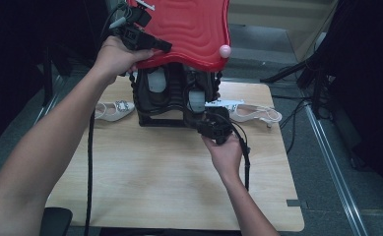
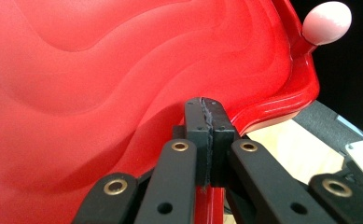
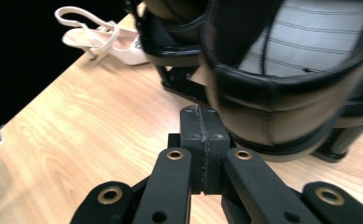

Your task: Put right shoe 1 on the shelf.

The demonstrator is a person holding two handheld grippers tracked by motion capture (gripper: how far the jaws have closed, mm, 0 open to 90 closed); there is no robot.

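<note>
The left black two-jaw gripper [image 1: 165, 46] is raised with jaws pressed together, and the right black two-jaw gripper [image 1: 205, 120], lower, has jaws closed too.

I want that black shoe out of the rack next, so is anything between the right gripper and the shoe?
Nothing visible is. The right gripper sits shut just in front of the black shoe, with bare table beneath it. The red lid is held up above the rack by the left gripper.

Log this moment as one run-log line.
left gripper: shut on red lid, raised | right gripper: shut, empty, by black shoe rack | white heeled shoes on table
</note>
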